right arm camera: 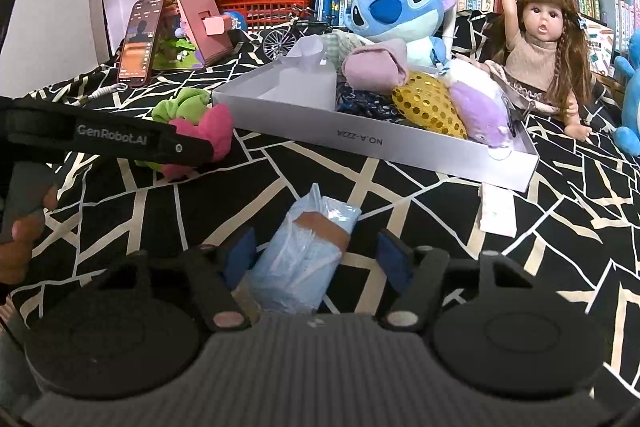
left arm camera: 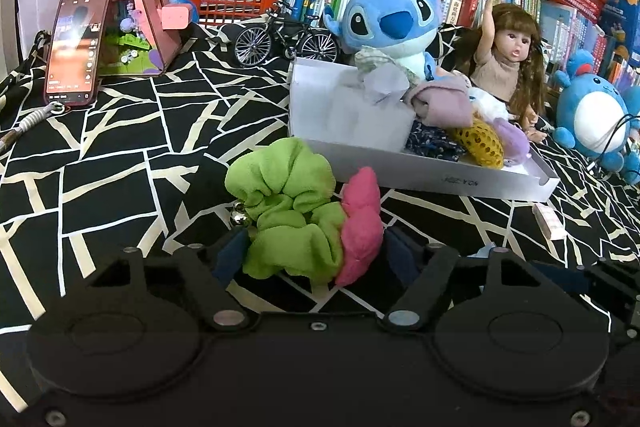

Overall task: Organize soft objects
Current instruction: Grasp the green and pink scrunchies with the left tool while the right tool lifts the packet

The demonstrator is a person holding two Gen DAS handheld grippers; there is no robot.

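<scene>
We have several soft things already in the tray at twelve o'clock, while our left gripper, jaws wide, straddles the scrunchies and our right gripper, jaws wide, straddles the tissue pack, both still outside the tray.

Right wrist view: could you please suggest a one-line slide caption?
Open right gripper straddles a blue tissue pack before a white tray of soft items.
</scene>
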